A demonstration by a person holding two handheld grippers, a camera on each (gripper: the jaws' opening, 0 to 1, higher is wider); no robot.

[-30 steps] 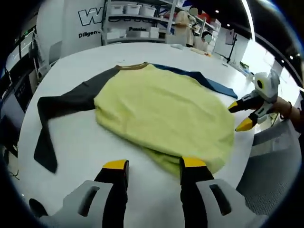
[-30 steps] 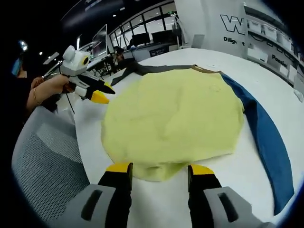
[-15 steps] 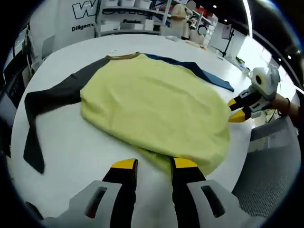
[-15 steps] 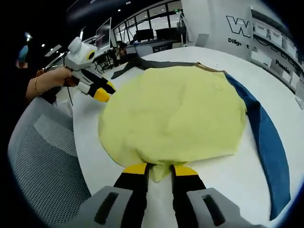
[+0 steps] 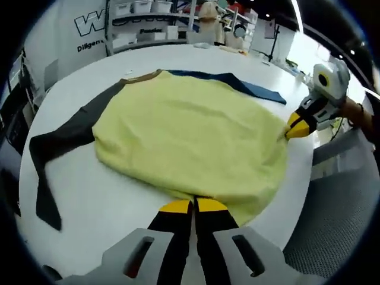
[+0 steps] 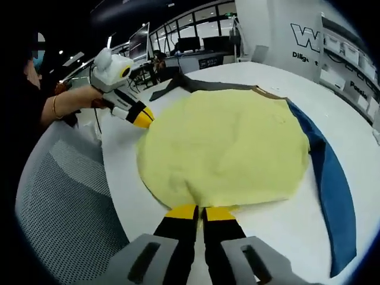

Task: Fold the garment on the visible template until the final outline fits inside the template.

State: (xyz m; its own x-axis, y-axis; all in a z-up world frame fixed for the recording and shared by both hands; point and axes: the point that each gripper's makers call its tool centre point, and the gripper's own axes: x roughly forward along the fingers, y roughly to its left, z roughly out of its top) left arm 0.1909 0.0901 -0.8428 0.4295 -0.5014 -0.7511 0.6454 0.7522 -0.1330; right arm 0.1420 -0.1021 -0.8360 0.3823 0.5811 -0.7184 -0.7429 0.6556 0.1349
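Observation:
A long-sleeved shirt lies flat on the white table, with a yellow body [image 5: 184, 130], a dark grey sleeve [image 5: 65, 136], a blue sleeve [image 5: 237, 86] and a brown collar [image 5: 142, 75]. At the bottom of the left gripper view, my left gripper [image 5: 193, 205] is shut on the near hem of the yellow body. My right gripper [image 5: 298, 126] pinches the hem at the right edge. In the right gripper view, the right gripper [image 6: 199, 212] is shut on the hem of the yellow body [image 6: 231, 142], and the left gripper [image 6: 142, 117] grips the hem at upper left. The blue sleeve [image 6: 335, 196] runs down the right side.
The round white table [image 5: 89, 196] ends close behind both grippers. A grey mesh chair [image 6: 65, 196] stands just off its edge, also seen as a grey seat [image 5: 338, 202]. A person's hand [image 6: 71, 104] holds the left gripper. Shelves [image 5: 142, 24] and desks stand beyond the table.
Both grippers' jaws stood open beside the hem a second ago. They have closed step by step and now pinch the yellow hem. The shirt lies as before.

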